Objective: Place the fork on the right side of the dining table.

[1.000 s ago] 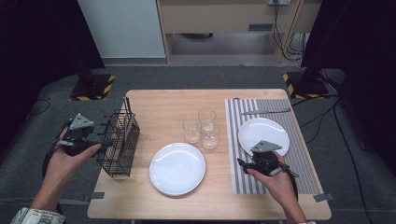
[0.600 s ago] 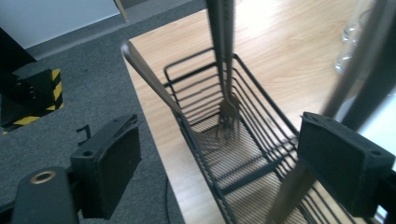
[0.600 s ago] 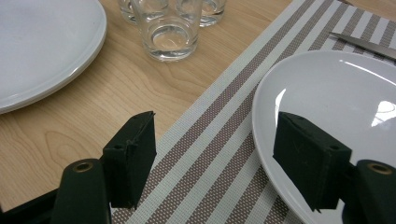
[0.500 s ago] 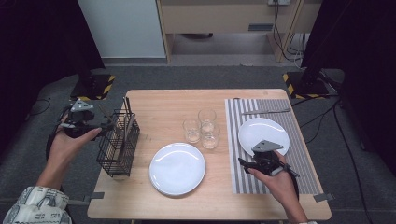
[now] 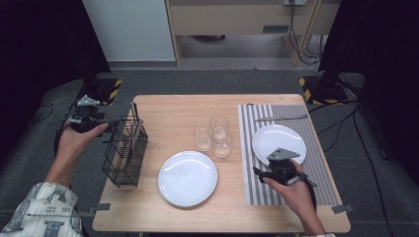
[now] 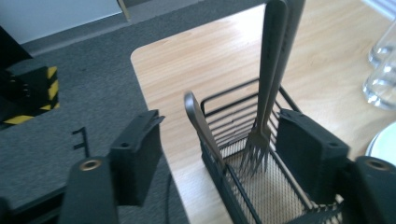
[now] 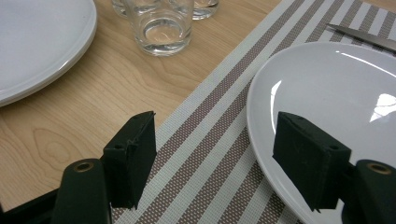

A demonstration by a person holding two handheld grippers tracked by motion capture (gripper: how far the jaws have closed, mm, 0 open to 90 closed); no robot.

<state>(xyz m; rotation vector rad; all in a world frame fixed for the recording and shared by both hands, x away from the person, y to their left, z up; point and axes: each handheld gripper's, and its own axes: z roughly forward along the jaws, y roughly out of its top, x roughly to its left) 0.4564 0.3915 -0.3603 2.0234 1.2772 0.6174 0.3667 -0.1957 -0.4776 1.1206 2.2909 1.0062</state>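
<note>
- Grey carpet surrounds a light wooden desk (image 5: 168,111), with a striped placemat (image 5: 247,148) covering its right part.
- A black wire cutlery basket (image 5: 124,153) stands at the desk's left edge, holding upright cutlery: in the left gripper view a fork (image 6: 261,121) stands tines-down inside it, and a curved metal handle (image 6: 198,121) leans against the near rim.
- The left gripper (image 5: 106,122) is held just beside the basket's far left corner, level with its top. Its fingers (image 6: 137,158) have just been closing but are still apart, pressing on nothing; the basket's near rim and the leaning handle lie between them, the fork closer to the right-hand finger.
- The right gripper (image 5: 260,171) rests low over the placemat at the near edge of a white plate (image 5: 281,138). Its fingers (image 7: 133,156) stand fairly wide and empty, one over the striped mat, the other over the plate's rim.
- A second white plate (image 5: 188,177) lies near the desk's middle front, three glasses (image 5: 213,136) cluster behind it, and a knife (image 5: 281,117) lies on the mat beyond the right-hand plate.
</note>
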